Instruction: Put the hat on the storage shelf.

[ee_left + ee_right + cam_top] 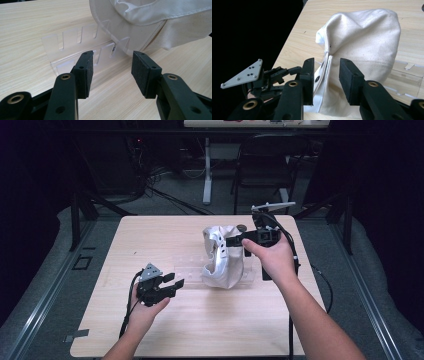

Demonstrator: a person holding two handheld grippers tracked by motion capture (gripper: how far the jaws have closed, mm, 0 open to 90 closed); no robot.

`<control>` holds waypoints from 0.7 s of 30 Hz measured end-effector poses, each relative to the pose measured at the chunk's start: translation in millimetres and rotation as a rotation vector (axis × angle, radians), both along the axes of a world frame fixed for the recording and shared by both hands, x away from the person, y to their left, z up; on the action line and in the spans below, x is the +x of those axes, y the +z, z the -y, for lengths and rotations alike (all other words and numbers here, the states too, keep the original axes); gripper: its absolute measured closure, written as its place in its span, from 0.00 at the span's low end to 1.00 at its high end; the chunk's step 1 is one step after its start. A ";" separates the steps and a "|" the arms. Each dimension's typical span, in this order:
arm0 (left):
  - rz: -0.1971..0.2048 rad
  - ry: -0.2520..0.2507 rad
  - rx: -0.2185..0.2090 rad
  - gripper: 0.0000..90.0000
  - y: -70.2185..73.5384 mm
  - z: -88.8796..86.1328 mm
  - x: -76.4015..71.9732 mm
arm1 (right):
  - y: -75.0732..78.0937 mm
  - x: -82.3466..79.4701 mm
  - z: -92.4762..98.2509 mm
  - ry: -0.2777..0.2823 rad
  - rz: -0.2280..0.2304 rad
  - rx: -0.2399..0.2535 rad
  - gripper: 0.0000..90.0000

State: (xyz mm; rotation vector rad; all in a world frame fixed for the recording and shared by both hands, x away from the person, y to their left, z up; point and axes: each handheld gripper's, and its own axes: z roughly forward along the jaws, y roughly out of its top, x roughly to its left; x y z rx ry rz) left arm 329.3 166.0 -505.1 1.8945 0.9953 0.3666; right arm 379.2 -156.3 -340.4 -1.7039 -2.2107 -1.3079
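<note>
While empty, cap (223,256) on rack (75,47)

No text, label, brand, number or sign could be read anywhere in these pictures. The white canvas cap (222,256) bore no legible print, and neither did the clear slotted acrylic rack (75,47) or the pale wooden table (200,320).
</note>
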 end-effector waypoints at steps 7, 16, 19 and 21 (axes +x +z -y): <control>-0.002 0.002 0.005 0.58 -1.1 1.1 -0.3 | -1.4 -17.2 7.7 0.043 0.025 0.035 0.71; -0.012 0.000 0.013 0.58 -3.8 2.3 0.0 | -23.3 -31.6 12.6 0.060 0.044 0.019 0.67; -0.012 0.003 0.017 0.58 -4.4 1.4 0.5 | -27.1 -37.3 17.3 0.059 0.050 0.046 0.67; -0.014 0.008 0.015 0.58 -4.1 0.6 0.4 | -29.3 -41.9 21.0 0.056 0.058 0.071 0.67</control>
